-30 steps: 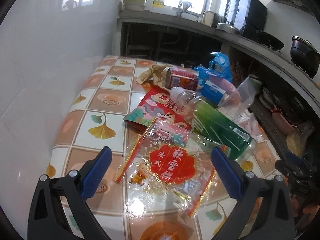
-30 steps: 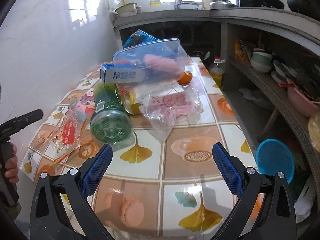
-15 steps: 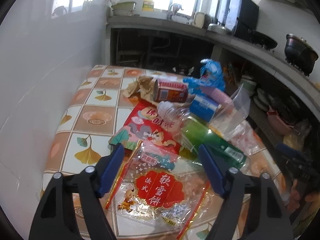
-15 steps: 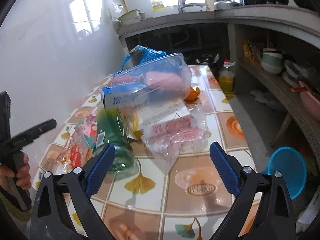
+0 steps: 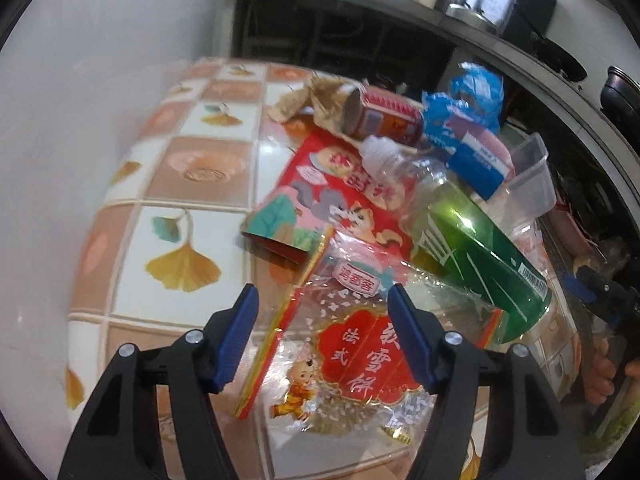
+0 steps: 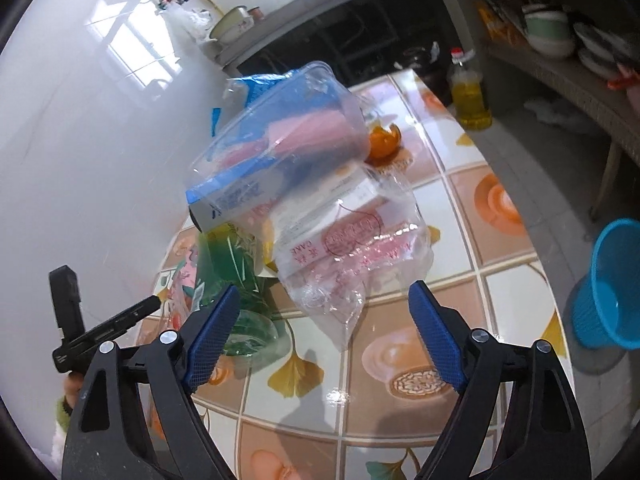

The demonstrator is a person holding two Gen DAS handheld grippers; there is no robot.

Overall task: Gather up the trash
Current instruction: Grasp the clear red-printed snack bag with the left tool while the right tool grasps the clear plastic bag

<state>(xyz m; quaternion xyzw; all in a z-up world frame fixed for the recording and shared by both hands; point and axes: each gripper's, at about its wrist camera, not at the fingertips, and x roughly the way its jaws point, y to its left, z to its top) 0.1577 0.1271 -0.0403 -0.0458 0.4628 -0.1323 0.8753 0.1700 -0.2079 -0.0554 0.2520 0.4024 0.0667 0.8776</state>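
Jaws: both pairs stood apart and were closing, clamped on nothing. Left gripper (image 5: 323, 312) hung over a clear snack wrapper (image 5: 352, 344) lying flat on the tiled table (image 5: 176, 160); green bottle (image 5: 476, 252) just beside. Right gripper (image 6: 325, 326) framed a crumpled clear bag (image 6: 348, 252) below a plastic tub (image 6: 288, 136).

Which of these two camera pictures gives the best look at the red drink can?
The left wrist view. There the red can lies on its side at the far end of the trash pile, its round end and label showing. In the right wrist view it cannot be seen; the clear plastic tub and wrappers stand in the way.
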